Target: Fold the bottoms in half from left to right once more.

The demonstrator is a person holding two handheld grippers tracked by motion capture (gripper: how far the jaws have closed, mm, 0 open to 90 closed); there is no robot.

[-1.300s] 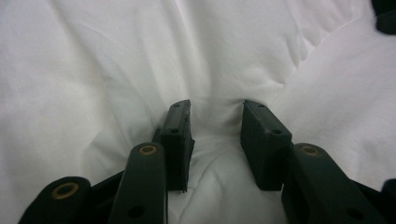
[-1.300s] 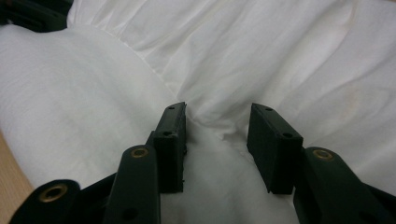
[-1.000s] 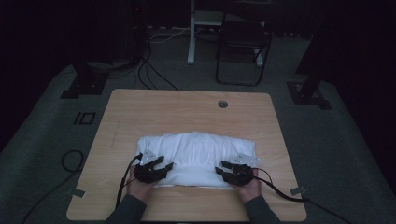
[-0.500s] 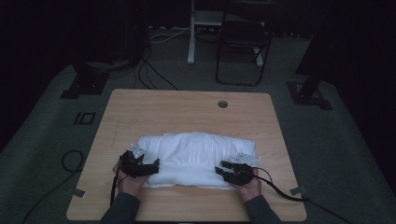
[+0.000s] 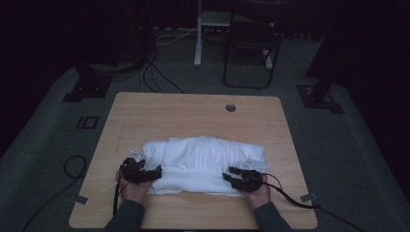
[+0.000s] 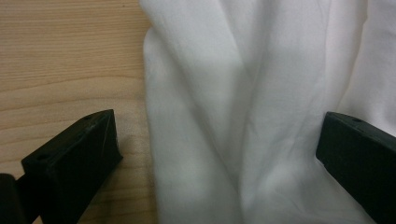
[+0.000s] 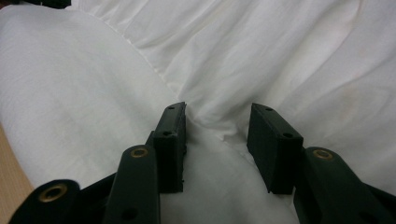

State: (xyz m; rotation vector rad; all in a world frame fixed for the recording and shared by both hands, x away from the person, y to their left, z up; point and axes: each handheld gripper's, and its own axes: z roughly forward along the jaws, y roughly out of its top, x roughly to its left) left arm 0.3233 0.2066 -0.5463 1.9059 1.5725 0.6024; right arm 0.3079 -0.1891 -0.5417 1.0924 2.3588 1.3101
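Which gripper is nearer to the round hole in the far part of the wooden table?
Right. The right gripper sits almost straight below the round hole, at the white cloth's near edge; the left gripper is further left.

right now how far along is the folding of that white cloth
Done: the white cloth already lies bunched into a compact bundle on the wooden table. In hand: the right gripper has a ridge of fabric between its jaws; the left gripper, whose jaws have just been opening, straddles the cloth's edge. Left: smoothing and final folds, probably.
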